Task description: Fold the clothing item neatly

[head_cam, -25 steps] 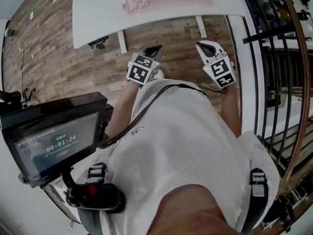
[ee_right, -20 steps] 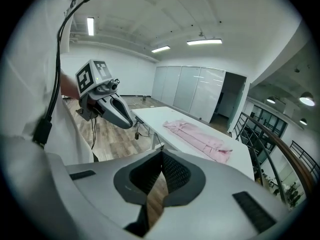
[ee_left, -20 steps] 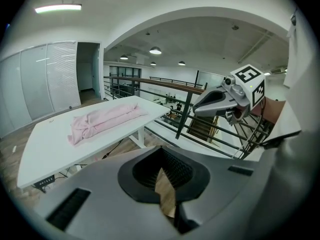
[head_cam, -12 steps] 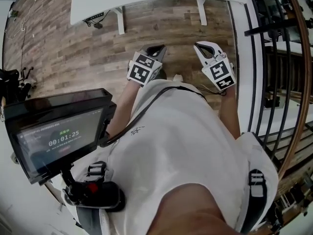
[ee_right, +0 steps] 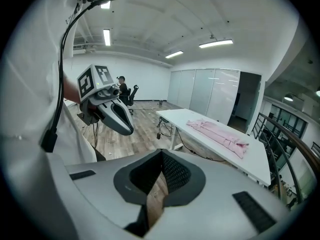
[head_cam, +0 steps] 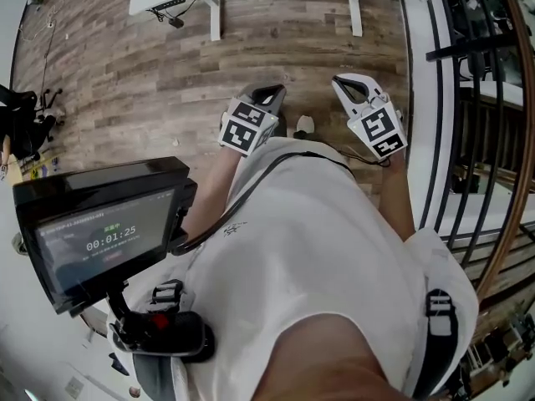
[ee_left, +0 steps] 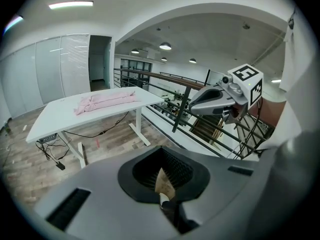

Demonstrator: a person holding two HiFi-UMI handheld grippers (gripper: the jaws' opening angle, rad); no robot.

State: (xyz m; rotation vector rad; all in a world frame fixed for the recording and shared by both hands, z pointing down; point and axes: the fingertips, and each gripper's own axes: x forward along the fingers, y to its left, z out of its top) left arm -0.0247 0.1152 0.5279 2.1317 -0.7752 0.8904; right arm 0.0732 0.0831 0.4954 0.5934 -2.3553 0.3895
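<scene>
The left gripper [head_cam: 269,93] and right gripper [head_cam: 349,83] were closed, empty; the pink garment [ee_left: 102,101] lay near the table's [ee_left: 55,121] far edge.

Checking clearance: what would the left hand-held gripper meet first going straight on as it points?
Likely the wooden floor, short of the white table: the left hand-held gripper points forward and down at bare boards. Depth is unclear.

The head view looks steeply down over the person's shirt [head_cam: 318,249] at the floor [head_cam: 125,98], with the left claw [head_cam: 272,93] and right claw [head_cam: 341,82] close. The left and right gripper views look along their jaws across the room, sharing the distant counter [ee_left: 55,119].
</scene>
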